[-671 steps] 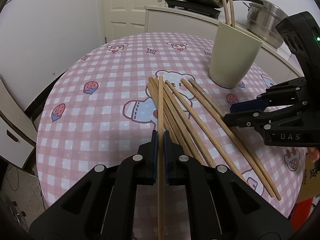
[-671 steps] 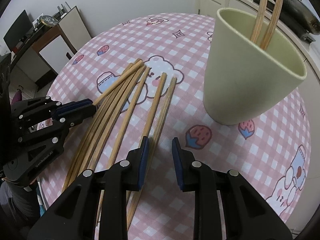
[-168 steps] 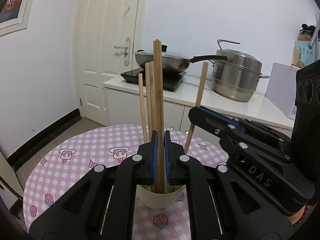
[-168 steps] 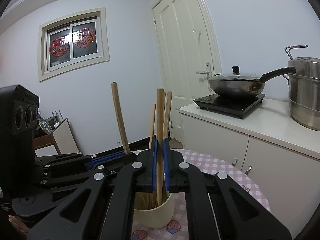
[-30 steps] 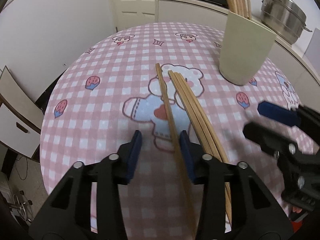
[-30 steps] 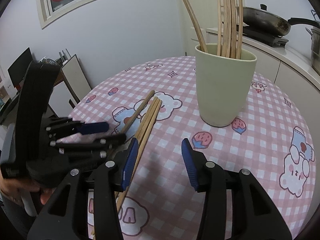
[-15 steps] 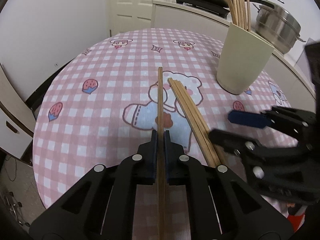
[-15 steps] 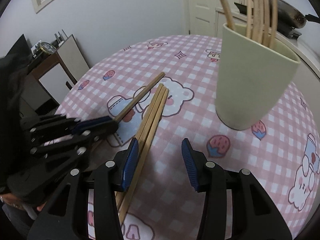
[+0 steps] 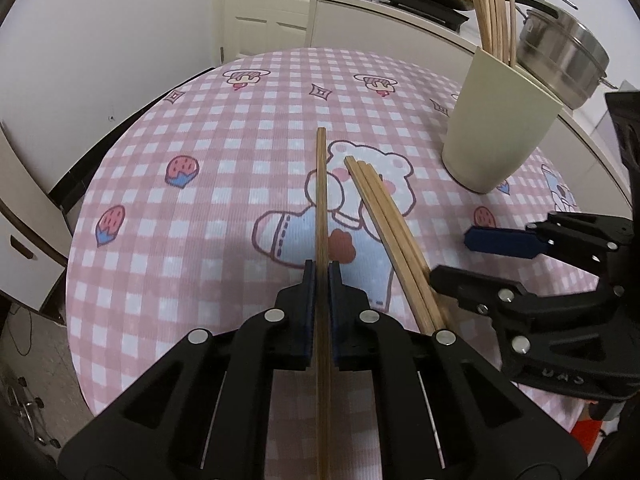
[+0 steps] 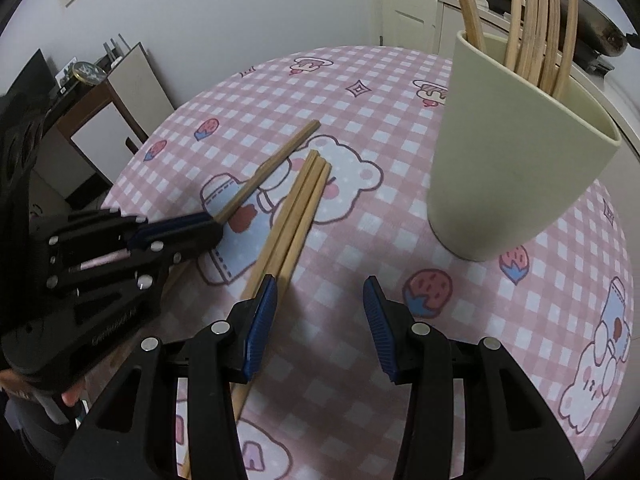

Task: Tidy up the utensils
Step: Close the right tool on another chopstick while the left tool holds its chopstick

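Left tongs [image 9: 321, 276] clamped tight on one thin, pale wooden chopstick [image 9: 321, 200], gripped mid-shaft, far end pointing ahead over pink checked tablecloth [image 9: 208, 184]. Light, stiff, smooth: likely to pivot if pinched off-centre. Right tongs [image 10: 320, 300] half open, empty, beside three loose wooden chopsticks [image 10: 298, 216]; cream cup [image 10: 500, 168] ahead-right.

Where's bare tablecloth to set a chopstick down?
Free: the cloth left of the held chopstick toward the table edge, and the far side behind the cup. Crowded: the middle, with three loose chopsticks and both grippers.
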A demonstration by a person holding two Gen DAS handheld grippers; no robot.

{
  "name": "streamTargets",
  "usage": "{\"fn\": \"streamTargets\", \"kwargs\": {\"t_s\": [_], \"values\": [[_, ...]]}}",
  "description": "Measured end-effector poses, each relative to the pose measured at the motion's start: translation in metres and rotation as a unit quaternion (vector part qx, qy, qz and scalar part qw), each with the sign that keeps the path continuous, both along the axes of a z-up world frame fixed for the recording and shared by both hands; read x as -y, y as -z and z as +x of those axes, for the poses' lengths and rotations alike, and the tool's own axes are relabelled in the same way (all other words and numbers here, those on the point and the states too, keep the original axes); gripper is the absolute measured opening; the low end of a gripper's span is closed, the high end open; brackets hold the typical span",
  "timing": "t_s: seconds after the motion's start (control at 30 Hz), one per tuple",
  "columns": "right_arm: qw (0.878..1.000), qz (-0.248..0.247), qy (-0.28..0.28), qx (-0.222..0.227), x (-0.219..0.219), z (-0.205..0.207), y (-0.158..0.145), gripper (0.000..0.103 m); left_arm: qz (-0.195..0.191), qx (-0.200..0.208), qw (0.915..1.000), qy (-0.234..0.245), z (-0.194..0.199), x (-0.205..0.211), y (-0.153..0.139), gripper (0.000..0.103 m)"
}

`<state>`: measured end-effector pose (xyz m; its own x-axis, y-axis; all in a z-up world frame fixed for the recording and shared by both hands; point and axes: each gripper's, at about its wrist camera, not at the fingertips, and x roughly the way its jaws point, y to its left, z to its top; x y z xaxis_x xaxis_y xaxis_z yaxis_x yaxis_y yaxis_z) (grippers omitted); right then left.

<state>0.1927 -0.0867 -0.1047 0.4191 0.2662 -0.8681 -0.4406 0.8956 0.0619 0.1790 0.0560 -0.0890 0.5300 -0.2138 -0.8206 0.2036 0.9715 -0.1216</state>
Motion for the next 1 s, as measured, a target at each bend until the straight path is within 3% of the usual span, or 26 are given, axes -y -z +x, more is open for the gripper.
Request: {"fn": "streamTargets", "kwargs": {"t_s": [0.73, 1.0], "values": [[1.0, -0.01, 0.008, -0.006, -0.006, 0.003, 0.0, 0.041, -0.007, 0.0, 1.0, 0.001, -0.001, -0.002, 0.0, 0.007], [0.998, -0.064, -0.008, -0.017, -0.023, 0.022, 0.002, 0.04, 0.001, -0.025, 0.9996, 0.011, 0.019, 0.002, -0.002, 0.008]]}}
